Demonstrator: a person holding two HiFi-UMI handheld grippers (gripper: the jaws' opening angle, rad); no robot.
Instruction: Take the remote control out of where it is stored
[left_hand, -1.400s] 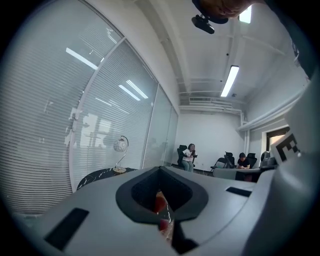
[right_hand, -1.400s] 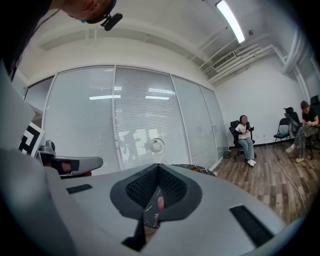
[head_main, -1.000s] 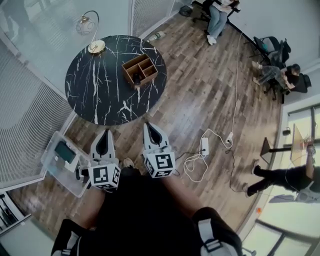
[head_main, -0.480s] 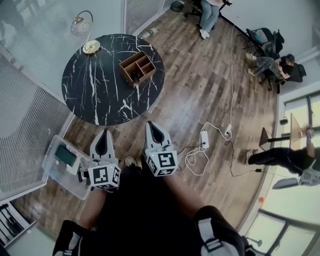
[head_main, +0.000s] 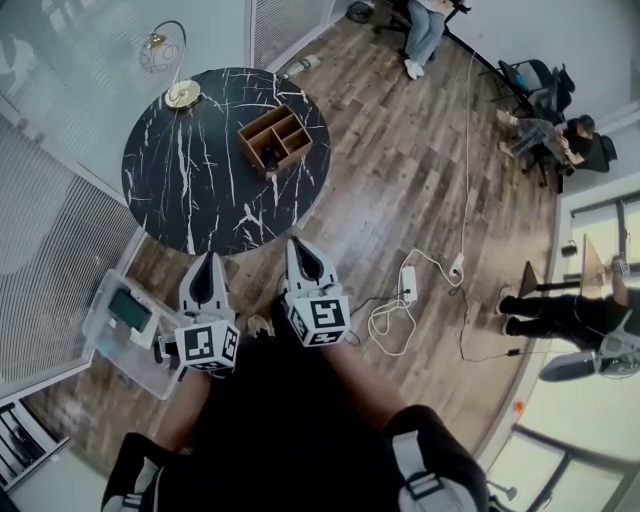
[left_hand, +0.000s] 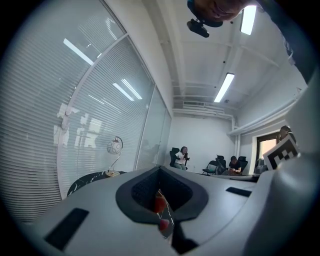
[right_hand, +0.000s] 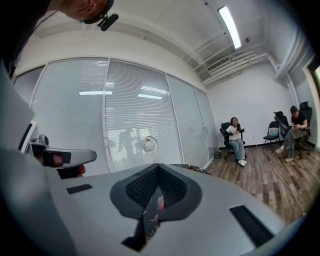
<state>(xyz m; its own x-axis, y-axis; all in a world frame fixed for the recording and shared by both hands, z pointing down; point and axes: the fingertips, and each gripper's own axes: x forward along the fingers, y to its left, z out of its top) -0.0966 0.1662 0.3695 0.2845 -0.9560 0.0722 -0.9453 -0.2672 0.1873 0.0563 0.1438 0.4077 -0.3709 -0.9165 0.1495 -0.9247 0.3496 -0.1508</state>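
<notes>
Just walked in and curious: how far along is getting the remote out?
Done: nothing yet. A dark thing, perhaps the remote, lies in the organizer on the table. In hand: nothing. The left gripper and right gripper are shut and empty, short of the table. Left: reach the organizer, open a gripper, grip the remote and lift it out.

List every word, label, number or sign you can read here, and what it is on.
None can be read.
Cube on left gripper: a square black-and-white marker pattern, no letters.
Cube on right gripper: the same.
On the device in the clear bin: too small to read.
</notes>
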